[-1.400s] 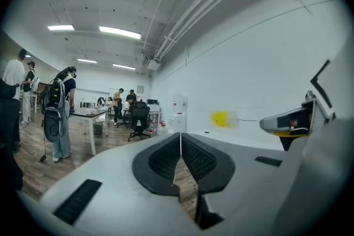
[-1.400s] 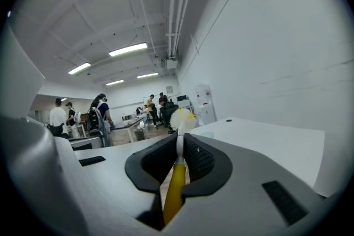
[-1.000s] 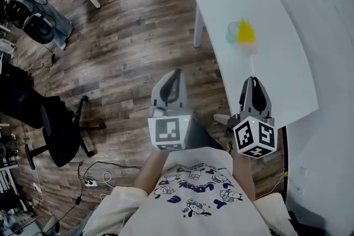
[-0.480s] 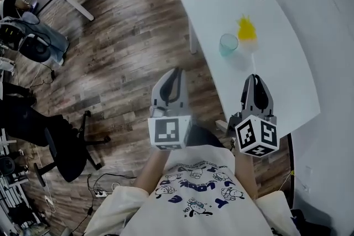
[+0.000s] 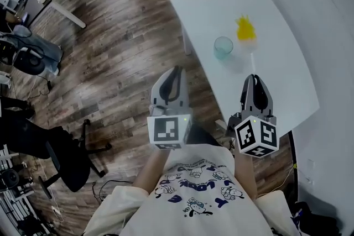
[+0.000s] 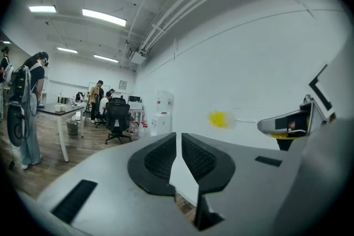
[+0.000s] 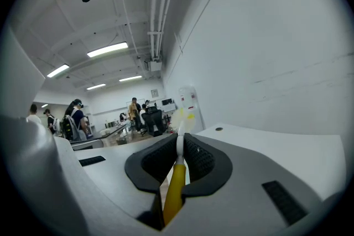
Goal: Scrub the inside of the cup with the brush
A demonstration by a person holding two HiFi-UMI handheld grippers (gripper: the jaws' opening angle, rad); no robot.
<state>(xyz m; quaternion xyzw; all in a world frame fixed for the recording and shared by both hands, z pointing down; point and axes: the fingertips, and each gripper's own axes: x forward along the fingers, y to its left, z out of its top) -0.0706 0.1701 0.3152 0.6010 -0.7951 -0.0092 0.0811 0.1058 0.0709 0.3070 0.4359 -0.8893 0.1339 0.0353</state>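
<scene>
Tabletop (image 5: 287, 80), white and curved, fills the upper right of the head view, with dark wood floor to its left. Both grippers sit low in the frame, pointing up-frame towards it.

Left gripper (image 5: 177, 71) hangs over the floor just off the table's left edge. Its own view shows the jaws (image 6: 180, 140) pressed together with nothing between them.

Right gripper (image 5: 253, 79) is over the table's near part. Its jaws (image 7: 181, 141) are clamped on the handle of the brush (image 7: 174, 190), which is yellow at the back end and pale where the pads pinch it.

From that grip the brush runs almost straight up-frame, so its long axis follows the gripper's own line. The yellow bristle head (image 5: 246, 30) is at the far end, above the middle of the table. The same yellow tuft shows right of centre in the left gripper view (image 6: 219, 119).

Cup (image 5: 223, 47), small, pale green and see-through, stands upright on the table with its mouth up. It lies up-frame and left of the right gripper, and just down-left of the bristle head, apart from it.

The bristles thus sit beside the cup and a little past it, not over its mouth. By my judgement the brush must shift left, draw back a little and tip downward to enter. The empty left gripper, down-left of the cup, looks free to steady it.
</scene>
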